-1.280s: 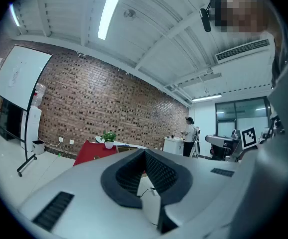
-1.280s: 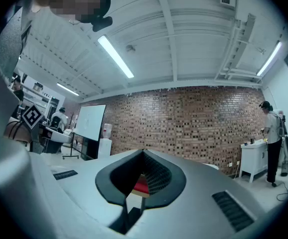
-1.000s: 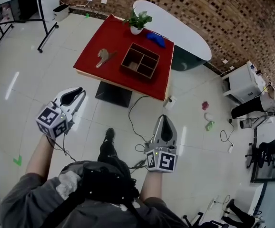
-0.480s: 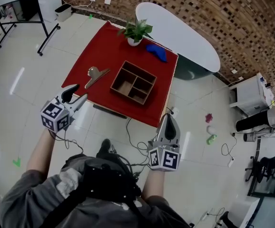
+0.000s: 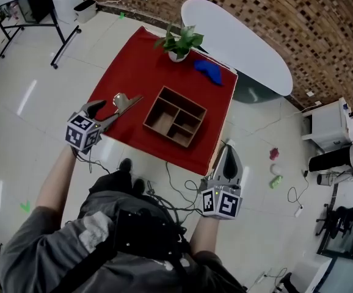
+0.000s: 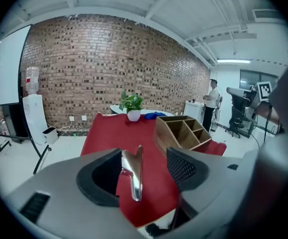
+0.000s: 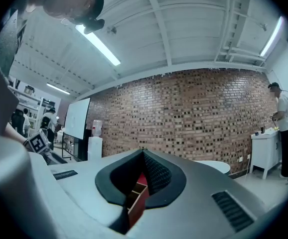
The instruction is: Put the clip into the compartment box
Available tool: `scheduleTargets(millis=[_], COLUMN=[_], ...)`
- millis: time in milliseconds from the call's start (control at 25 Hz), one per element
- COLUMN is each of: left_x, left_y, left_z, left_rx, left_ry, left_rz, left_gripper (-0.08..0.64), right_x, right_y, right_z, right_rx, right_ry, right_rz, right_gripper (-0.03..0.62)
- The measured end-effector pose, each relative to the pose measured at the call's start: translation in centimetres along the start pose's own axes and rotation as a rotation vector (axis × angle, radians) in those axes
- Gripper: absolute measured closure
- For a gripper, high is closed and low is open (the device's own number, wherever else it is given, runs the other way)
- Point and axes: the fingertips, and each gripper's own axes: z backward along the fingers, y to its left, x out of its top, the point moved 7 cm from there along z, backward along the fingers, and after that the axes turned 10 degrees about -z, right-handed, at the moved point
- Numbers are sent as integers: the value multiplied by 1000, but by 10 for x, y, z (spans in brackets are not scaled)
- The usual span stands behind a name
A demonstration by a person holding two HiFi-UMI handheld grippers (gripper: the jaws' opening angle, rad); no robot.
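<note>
A silvery metal clip lies at the near left edge of the red table. The wooden compartment box stands to its right, upright, its cells bare. My left gripper reaches the table's edge with its jaws opening wide. In the left gripper view the clip lies between the pads of that gripper, and neither pad touches it. The box shows beyond, to the right. My right gripper hangs over the floor near the table's front right corner, shut on nothing.
A potted plant and a blue cloth sit at the table's far side. A white oval table stands behind. Cables trail over the floor by my feet. A person stands far off at the right.
The table has come closer. My left gripper moved forward up to the clip and its jaws spread wider. The right gripper stayed low and shut.
</note>
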Motion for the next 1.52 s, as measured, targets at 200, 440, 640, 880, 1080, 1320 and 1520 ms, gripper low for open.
scheduleTargets(millis=[200,440,640,880,1080,1320,1520], left_x=[-4,-20,-19,-16,-12,-11,8], left_y=[38,73,82,84,86,84,89], left_z=[-51,-99,-132,-153,-155,-150,-128], left_rx=[-94,-184,-277,-412,-540,-569,-563], left_ry=[84,211,265,342,337,283,102], left_rz=[-1,4,10,-12,21,54,205], left_gripper=[242,242,304,401,478,524,535], right_x=[-2,1,-5,-16,-20,-23,-19], right_y=[1,10,7,5,13,21,24], right_z=[-34,-73,-100,-109,-115,-114,-109], right_rx=[-61,-121,-152,-189,-202,-220,-242], right_ry=[1,-33,-18,-15,-29,-36,-45], right_rz=[20,40,32,27,29,33,42], right_gripper=[581,581,581,581,581,581,581])
